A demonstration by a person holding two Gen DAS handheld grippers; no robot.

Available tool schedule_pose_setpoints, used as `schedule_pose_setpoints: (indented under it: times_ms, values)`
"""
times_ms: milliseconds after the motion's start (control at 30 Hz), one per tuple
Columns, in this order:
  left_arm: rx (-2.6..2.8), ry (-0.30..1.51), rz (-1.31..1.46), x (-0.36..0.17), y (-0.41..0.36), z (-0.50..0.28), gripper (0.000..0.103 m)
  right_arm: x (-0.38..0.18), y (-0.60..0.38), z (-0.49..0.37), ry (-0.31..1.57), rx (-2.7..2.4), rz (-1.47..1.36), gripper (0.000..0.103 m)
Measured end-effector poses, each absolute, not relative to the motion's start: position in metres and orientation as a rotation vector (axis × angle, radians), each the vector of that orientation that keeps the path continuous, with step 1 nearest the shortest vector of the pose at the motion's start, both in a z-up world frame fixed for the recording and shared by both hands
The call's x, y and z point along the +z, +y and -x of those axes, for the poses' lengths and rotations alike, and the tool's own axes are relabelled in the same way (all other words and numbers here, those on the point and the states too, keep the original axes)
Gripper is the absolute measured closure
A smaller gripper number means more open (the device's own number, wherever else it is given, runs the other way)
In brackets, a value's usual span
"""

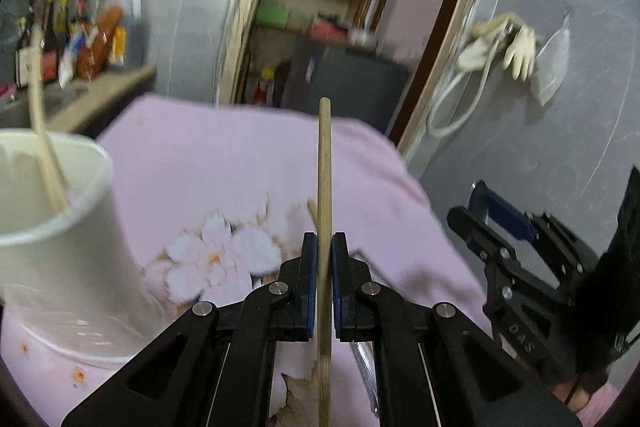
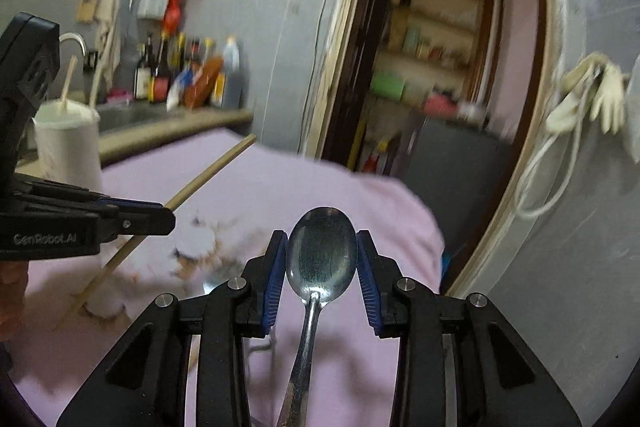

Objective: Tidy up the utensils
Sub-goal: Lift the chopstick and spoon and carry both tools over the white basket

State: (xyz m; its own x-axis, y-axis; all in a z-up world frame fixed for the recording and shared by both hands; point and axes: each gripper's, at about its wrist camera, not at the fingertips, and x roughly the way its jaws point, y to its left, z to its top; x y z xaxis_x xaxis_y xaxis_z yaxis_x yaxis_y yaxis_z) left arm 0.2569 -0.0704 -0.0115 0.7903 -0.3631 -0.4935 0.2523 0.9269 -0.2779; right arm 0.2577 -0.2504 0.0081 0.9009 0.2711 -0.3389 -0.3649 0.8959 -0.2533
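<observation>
**A:** Where's the cup rel. to you?

**B:** The white cup (image 1: 60,223) is on the pink cloth (image 1: 240,167), just to the left of my left gripper (image 1: 324,259) and close. It already has chopsticks in it, leaning. From my right gripper (image 2: 322,259) it's far left, well apart, w/ the left gripper between us.

**A:** What are you holding?

**B:** Left is clamped tight on a wooden chopstick (image 1: 325,167). Its long axis runs straight ahead, along the fingers, tip past them. Right has the metal spoon (image 2: 321,251), bowl sitting between the blue pads (image 2: 276,275), handle trailing back under the gripper. Jaws closed around the bowl; it looks gripped by the edges.

**A:** Who goes first?

**B:** Left, I'd say, since it's much nearer. It prob. needs to swing left and tip the stick more upright so the end drops inside the rim. The spoon has to cross over after, so right should wait or we'll collide.
</observation>
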Motion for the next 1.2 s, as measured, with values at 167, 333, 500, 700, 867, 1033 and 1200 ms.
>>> schedule_pose_setpoints:
  times_ms: [167,333,500,700,867,1033,1200]
  values:
    - [-0.310,0.380,0.219,0.020,-0.060,-0.233,0.098,0.033,-0.238,-0.232,0.148,0.333,0.281,0.071]
    - [-0.271,0.222,0.231,0.046,-0.039,-0.213,0.098,0.064,-0.221,-0.216,0.015,0.348,0.220,0.071]
    - [-0.231,0.058,0.219,0.072,-0.001,-0.197,0.098,0.085,-0.189,-0.205,-0.096,0.378,0.164,0.071]
    - [-0.168,-0.086,0.226,0.094,0.054,-0.187,0.098,0.101,-0.148,-0.205,-0.161,0.426,0.088,0.071]
    - [-0.144,-0.125,0.320,0.098,0.114,-0.189,0.098,0.107,-0.120,-0.212,-0.162,0.497,-0.028,0.071]
    - [-0.095,-0.146,0.436,0.090,0.167,-0.192,0.098,0.101,-0.098,-0.227,-0.137,0.566,-0.130,0.071]
    - [-0.036,-0.154,0.514,0.078,0.192,-0.199,0.098,0.090,-0.085,-0.235,-0.145,0.553,-0.149,0.071]
